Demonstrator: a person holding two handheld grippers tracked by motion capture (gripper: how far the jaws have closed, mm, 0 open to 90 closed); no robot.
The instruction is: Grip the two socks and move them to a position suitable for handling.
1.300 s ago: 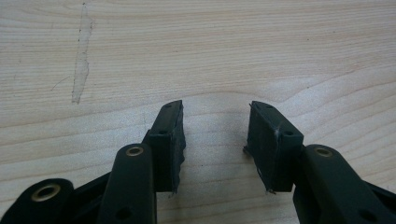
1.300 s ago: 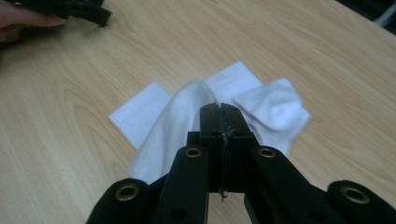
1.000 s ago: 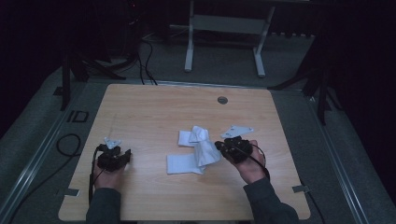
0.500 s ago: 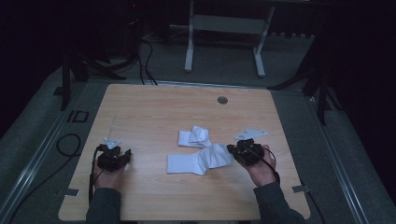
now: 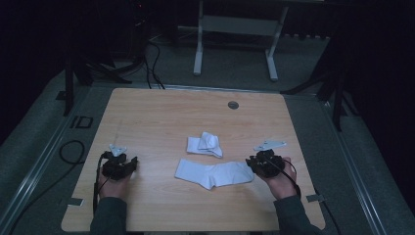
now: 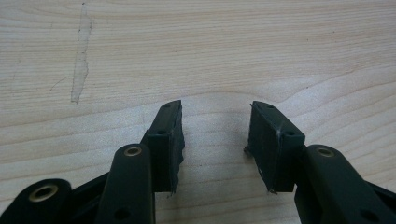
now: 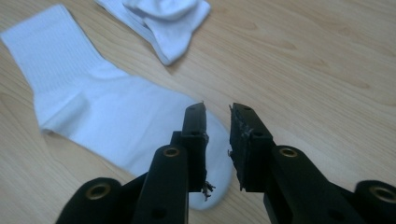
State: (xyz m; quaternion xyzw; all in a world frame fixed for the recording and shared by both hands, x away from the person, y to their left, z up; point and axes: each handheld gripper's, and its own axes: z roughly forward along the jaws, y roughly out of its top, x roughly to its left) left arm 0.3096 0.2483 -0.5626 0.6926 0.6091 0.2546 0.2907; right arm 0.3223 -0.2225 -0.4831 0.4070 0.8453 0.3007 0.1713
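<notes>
A white sock (image 5: pixel 215 174) lies flat and stretched out on the wooden table (image 5: pixel 161 112), its cuff to the left. A second white sock (image 5: pixel 205 144) sits crumpled just behind it. My right gripper (image 5: pixel 251 165) is at the flat sock's toe end. In the right gripper view the flat sock (image 7: pixel 107 116) runs off to the left and its toe lies under the right gripper (image 7: pixel 218 109), whose jaws have just been opening and stand slightly apart without pressing on it. My left gripper (image 5: pixel 128 164) rests at the table's left. It is open over bare wood in the left gripper view (image 6: pixel 215 109).
A round grommet (image 5: pixel 233 105) sits in the tabletop near the far edge. A pale scuff mark (image 6: pixel 80 60) marks the wood ahead of the left gripper. A metal stand (image 5: pixel 235 44) and cables (image 5: pixel 151 54) lie on the floor beyond the table.
My right gripper moved right and toward the near edge, drawing the sock out from a raised bunch to flat on the table. Its jaws then parted. The left hand stayed put.
</notes>
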